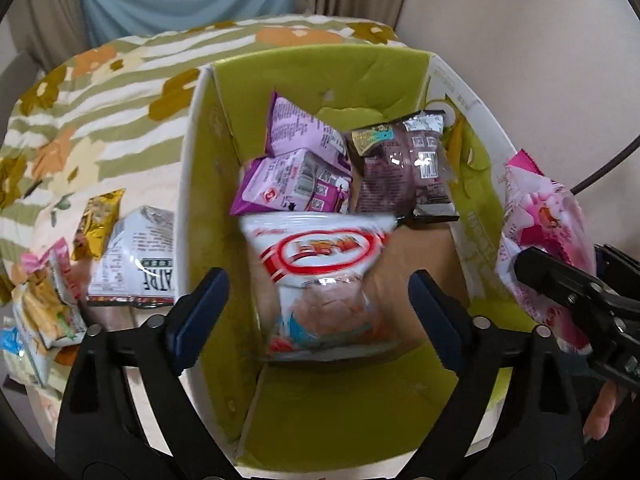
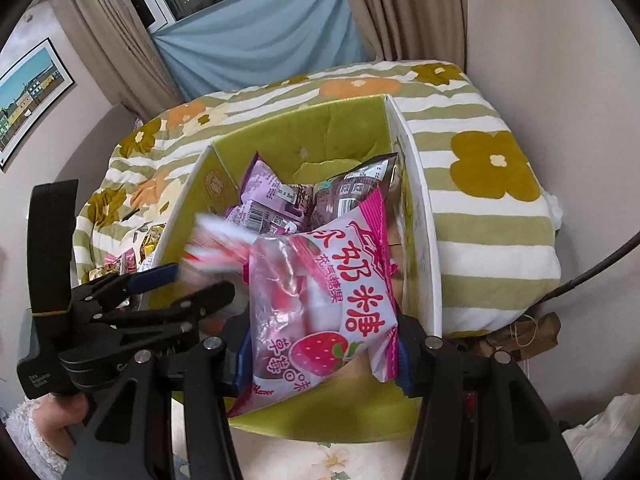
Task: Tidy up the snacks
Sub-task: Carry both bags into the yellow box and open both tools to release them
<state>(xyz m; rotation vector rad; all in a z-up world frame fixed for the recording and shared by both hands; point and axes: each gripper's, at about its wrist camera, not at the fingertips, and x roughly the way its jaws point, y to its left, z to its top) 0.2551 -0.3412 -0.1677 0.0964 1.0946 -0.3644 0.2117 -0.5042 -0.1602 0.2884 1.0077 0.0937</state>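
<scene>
The right gripper [image 2: 320, 344] clamped a pink strawberry-print plastic candy bag [image 2: 320, 304], long axis upright; the green-lined cardboard box [image 2: 344, 128] lay directly ahead and below it.

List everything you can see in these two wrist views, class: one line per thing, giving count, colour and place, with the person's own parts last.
Box: one, green inside, white outside, on the bed.
Purple snack packs: two, purple, back left of the box.
Brown snack pack: one, dark brown, back right of the box.
White snack bag: one, white with a red oval, blurred, between the open left claw's fingers, not gripped.
Pink strawberry bag: one, pink, above the box.
Loose snacks: several, gold, white and pink, on the bed left of the box.
Bedcover: one, green-striped, floral.
Curtains: beige, behind.
Left claw: one, black, blue pads, open.
Right claw: one, black, shut on the pink bag.
</scene>
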